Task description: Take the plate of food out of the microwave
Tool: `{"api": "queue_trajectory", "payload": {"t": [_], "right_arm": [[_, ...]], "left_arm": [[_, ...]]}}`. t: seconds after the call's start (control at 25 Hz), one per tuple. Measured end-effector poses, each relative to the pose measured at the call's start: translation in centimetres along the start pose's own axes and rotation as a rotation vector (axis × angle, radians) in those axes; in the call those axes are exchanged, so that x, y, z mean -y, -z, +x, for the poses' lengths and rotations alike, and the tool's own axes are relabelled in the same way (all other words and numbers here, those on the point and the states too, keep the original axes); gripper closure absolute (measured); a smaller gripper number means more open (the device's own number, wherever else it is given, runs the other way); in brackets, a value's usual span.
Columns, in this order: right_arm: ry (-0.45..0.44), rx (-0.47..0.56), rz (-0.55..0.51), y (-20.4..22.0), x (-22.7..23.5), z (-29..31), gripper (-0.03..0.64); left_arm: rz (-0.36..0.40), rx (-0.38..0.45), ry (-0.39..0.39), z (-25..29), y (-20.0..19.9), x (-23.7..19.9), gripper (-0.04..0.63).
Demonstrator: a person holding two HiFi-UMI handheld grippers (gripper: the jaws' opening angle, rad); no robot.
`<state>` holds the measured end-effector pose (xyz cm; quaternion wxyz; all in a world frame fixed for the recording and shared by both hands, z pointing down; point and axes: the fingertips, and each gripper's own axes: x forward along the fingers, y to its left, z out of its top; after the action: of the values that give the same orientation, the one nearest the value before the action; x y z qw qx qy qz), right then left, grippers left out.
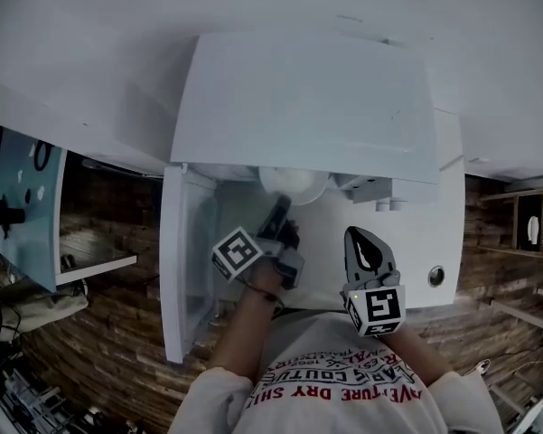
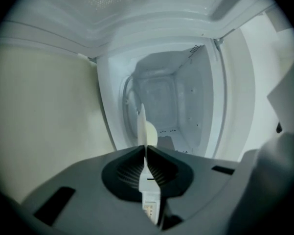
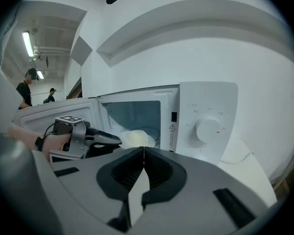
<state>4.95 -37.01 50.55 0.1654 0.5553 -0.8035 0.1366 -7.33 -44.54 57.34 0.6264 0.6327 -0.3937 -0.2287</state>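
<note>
A white microwave [image 1: 307, 107] seen from above, its door [image 1: 182, 269] swung open to the left. The left gripper [image 1: 279, 206] reaches into the opening, and its jaws are pinched on the near rim of a white plate [image 1: 294, 186]. The plate sits at the mouth of the cavity, with part of it showing beyond the front edge of the microwave top. A pale, rounded mound of food [image 3: 136, 138] lies on it. Whether the plate rests on the cavity floor or is lifted off it cannot be told.

The right gripper [image 1: 361, 235] hangs in front of the control panel, near the dial [image 3: 208, 127]. Its jaws are pressed together with nothing between them. It is apart from the plate.

The step in hand looks like drawing the plate out. It is held by one edge only, so the far side will tend to droop and the food could slide. A good pull would be slow and straight toward the person, with the rim kept level and lifted just enough to clear the sill. The path should stay away from the open door on the left. The free right gripper could open and take the opposite rim once the plate is clear of the opening
</note>
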Motion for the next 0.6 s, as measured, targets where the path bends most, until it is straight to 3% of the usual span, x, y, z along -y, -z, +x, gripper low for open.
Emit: {"api": "queue_trajectory", "payload": {"t": [0.32,0.6], "right_arm": [[0.063,0.051,0.002,-0.7,-0.2,-2.1,0.604],[0.095,0.127,0.0,-2.7,-0.1,-4.2,0.604]], "left_arm": [[0.052,-0.027,0.048,-3.4,1.4,2.5,0.575],[0.029,-0.03,0.103,-7.6,3.8,5.5,0.575]]}}
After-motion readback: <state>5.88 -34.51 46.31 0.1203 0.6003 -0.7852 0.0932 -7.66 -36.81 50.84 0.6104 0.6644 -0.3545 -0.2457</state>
